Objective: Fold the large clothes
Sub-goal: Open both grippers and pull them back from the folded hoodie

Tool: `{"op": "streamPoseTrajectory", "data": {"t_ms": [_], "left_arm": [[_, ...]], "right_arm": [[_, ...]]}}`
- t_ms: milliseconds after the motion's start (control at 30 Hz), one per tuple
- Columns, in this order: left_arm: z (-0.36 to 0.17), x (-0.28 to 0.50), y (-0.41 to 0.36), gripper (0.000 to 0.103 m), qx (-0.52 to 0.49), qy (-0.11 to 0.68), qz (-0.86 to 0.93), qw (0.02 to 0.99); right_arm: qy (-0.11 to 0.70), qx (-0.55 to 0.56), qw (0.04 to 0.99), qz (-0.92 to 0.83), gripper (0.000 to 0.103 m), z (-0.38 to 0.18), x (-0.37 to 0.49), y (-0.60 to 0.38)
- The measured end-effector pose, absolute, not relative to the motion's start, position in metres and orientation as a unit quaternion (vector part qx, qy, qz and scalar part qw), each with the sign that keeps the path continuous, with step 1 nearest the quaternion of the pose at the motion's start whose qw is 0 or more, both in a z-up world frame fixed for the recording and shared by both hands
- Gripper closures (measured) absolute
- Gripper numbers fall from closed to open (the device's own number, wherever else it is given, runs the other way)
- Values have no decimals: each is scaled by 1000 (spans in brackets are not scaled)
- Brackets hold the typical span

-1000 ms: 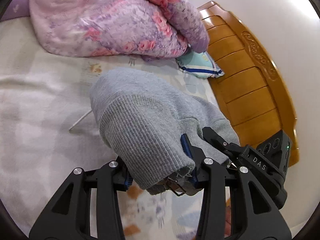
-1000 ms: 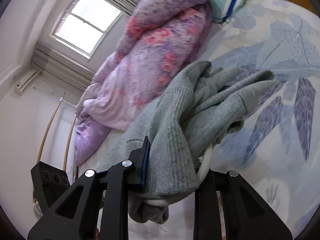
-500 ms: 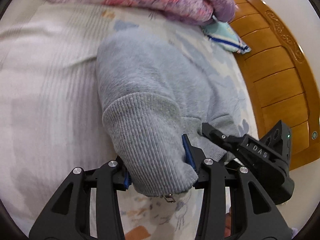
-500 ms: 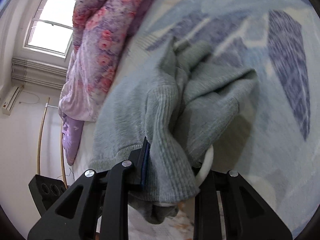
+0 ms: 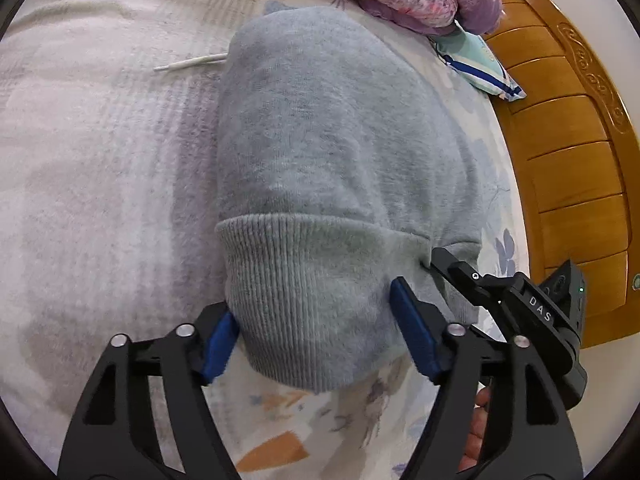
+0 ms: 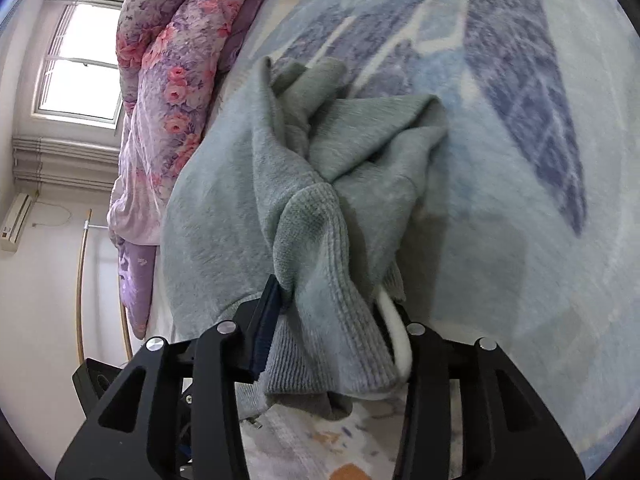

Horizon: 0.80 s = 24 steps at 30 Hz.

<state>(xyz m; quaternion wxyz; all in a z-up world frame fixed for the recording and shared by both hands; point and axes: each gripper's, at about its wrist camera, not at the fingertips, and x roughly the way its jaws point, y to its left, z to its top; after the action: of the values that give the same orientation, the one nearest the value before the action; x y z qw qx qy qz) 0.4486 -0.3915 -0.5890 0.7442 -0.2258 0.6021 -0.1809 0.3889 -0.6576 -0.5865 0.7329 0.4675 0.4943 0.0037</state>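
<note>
A: Where's the grey hoodie [image 5: 328, 152]?

B: Lying on the bedsheet [image 5: 100, 168], ribbed hem toward both grippers. "DAS" reads on the right gripper's body (seen from the left wrist).

A: Fingers?

B: The left gripper [image 5: 316, 332] has just been opening; its blue pads flank the hem loosely. The right gripper [image 6: 332, 332], also opening, has bunched hem and white drawstring [image 6: 394, 332] between its fingers.

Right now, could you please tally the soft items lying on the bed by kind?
Grey sweatshirt: 1
Floral quilt: 1
Teal striped pillow: 1
Total: 3
</note>
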Motion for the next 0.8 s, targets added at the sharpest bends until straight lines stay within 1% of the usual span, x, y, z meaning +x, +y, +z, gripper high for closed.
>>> {"op": "streamPoseTrajectory", "data": {"t_ms": [33, 67, 167, 267, 333, 433, 567, 700, 800], "left_arm": [[-586, 445, -389, 23, -226, 600, -181, 746], [-585, 443, -387, 23, -228, 598, -182, 746], [-582, 435, -381, 22, -228, 600, -179, 746], [-589, 432, -378, 21, -219, 614, -160, 741], [-595, 431, -376, 20, -218, 622, -156, 735], [-600, 433, -377, 17, -204, 629, -149, 735], [-601, 434, -382, 16, -182, 635, -143, 737], [-588, 434, -374, 15, -180, 641, -135, 734], [-570, 436, -363, 14, -167, 641, -116, 740]], "right_arm": [[494, 469, 732, 4, 65, -586, 387, -659], [493, 471, 731, 2, 65, -584, 384, -661], [503, 445, 739, -51, 54, -582, 368, -675], [545, 405, 730, -81, 54, -594, 360, -686], [552, 394, 732, -66, 56, -598, 361, -688], [576, 340, 740, -73, 60, -596, 371, -680], [590, 320, 736, -87, 60, -597, 377, -675], [602, 282, 742, -83, 58, -577, 384, -664], [596, 241, 764, -61, 58, -546, 388, -646]]}}
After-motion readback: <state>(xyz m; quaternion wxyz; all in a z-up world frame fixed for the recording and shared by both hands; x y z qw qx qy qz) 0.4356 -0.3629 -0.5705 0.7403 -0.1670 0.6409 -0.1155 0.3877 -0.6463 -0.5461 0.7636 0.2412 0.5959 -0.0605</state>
